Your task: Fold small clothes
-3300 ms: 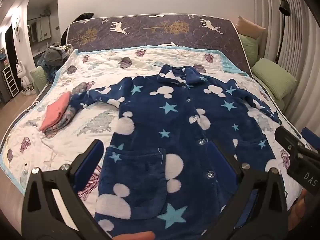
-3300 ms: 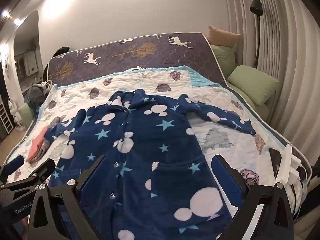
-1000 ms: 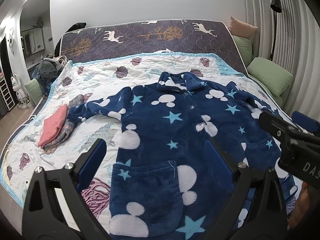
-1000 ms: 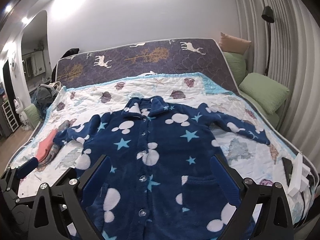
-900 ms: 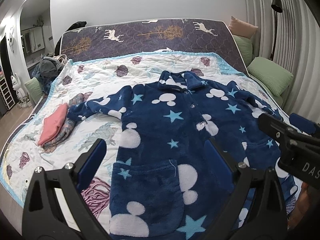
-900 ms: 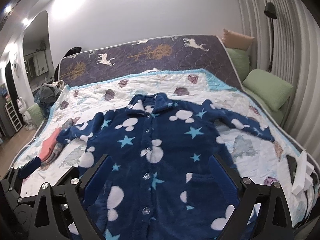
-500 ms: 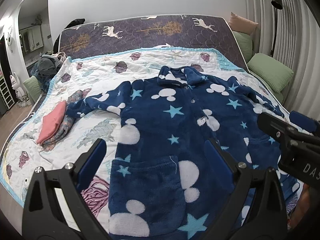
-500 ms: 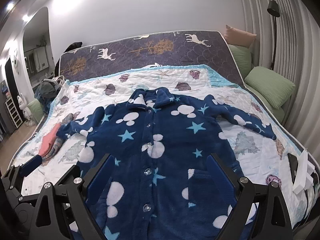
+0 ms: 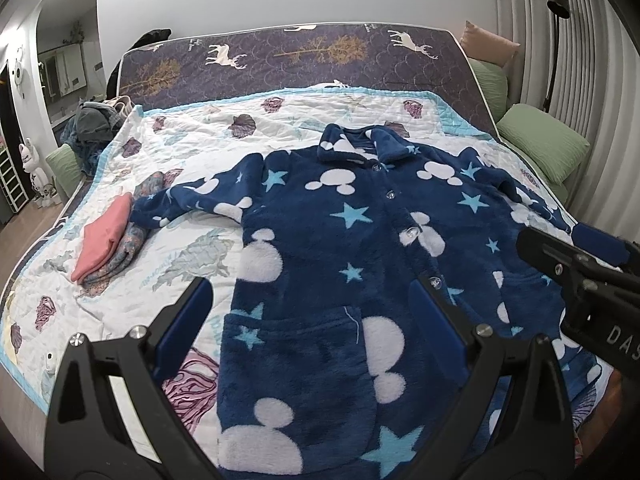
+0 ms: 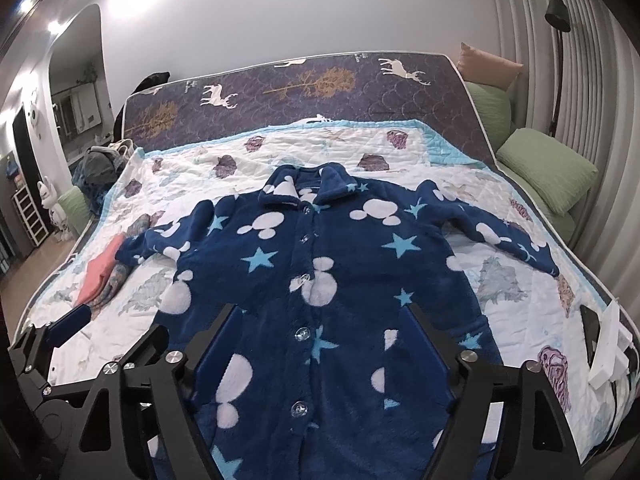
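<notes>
Across the bed (image 9: 280, 128) the buttoned fleece robe (image 9: 360, 240) lies flat, the left gripper (image 9: 312, 320) spread, the right gripper (image 10: 320, 344) just narrowing on nothing; its thick pile may slip a shallow pinch, skewing the fold.

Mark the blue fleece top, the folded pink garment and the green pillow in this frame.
blue fleece top (image 10: 320, 280), right wrist view, on the buttoned front.
folded pink garment (image 9: 102, 242), left wrist view, on its top face.
green pillow (image 9: 544, 140), left wrist view, on its upper face.

Navy robe (image 9: 340, 248), white mouse-heads, light-blue stars; white quilt (image 9: 192, 148), purple shells; pink folded cloth (image 9: 102, 236).
</notes>
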The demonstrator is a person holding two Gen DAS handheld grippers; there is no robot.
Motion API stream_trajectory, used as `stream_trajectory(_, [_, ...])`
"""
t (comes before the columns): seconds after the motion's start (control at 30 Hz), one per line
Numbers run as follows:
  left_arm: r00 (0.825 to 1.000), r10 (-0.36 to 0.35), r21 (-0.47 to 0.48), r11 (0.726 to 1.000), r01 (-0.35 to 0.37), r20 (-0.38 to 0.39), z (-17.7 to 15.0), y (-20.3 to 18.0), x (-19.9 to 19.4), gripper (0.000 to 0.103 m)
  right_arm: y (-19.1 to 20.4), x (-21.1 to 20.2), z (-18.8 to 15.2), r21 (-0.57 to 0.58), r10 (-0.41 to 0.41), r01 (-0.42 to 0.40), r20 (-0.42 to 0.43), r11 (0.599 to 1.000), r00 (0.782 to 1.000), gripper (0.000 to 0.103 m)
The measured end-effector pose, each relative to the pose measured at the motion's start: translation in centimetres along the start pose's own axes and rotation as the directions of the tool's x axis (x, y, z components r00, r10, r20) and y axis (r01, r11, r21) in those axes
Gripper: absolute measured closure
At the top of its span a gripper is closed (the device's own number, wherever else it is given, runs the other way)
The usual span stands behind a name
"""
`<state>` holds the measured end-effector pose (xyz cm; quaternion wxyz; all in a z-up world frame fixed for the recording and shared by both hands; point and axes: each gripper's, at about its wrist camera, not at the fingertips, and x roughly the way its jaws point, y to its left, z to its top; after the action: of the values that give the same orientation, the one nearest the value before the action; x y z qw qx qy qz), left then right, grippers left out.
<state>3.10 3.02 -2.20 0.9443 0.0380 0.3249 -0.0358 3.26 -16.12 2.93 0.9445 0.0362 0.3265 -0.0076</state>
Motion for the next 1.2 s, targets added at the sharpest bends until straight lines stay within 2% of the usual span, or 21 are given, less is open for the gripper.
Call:
stream_trajectory(0.2, [1.0,-0.003,-0.002,1.0,0.003,0.0,0.1,-0.1,0.0,0.005,0.5,0.3,-0.1,-0.015,0.002,-0.002,-0.01,1.0,1.0,0.027])
stream_trajectory(0.47, [1.0,-0.016,-0.014,1.0,0.016,-0.003,0.1,0.9,0.2,0.005,1.8,0.6,0.0,-0.057,0.016,-0.017,-0.023,0.998,1.0,0.04])
stream_trajectory(0.83, [1.0,-0.018,-0.069,0.997,0.017,-0.01,0.0,4.3,1.1,0.006,4.7,1.7,0.7,-0.123,0.032,-0.036,-0.042,0.992,0.999,0.041])
stream_trajectory(0.93, [0.998,-0.058,-0.095,0.994,0.057,-0.008,0.0,6.0,1.7,0.017,5.6,2.2,0.9,-0.142,0.042,-0.048,-0.049,0.989,0.998,0.041])
stream_trajectory(1.03, [0.994,-0.111,-0.171,0.98,0.105,-0.022,0.2,9.2,3.1,0.029,6.8,2.9,1.5,-0.171,0.067,-0.077,-0.062,0.982,0.996,0.041])
stream_trajectory(1.1, [0.993,-0.108,-0.226,0.969,0.096,-0.038,0.4,11.8,4.3,0.037,7.6,3.3,2.0,-0.187,0.088,-0.099,-0.069,0.977,0.994,0.041])
stream_trajectory(1.2, [0.991,-0.114,-0.336,0.938,0.086,-0.066,0.7,16.9,7.3,0.043,9.4,4.6,3.1,-0.239,0.12,-0.137,-0.083,0.961,0.989,0.041])
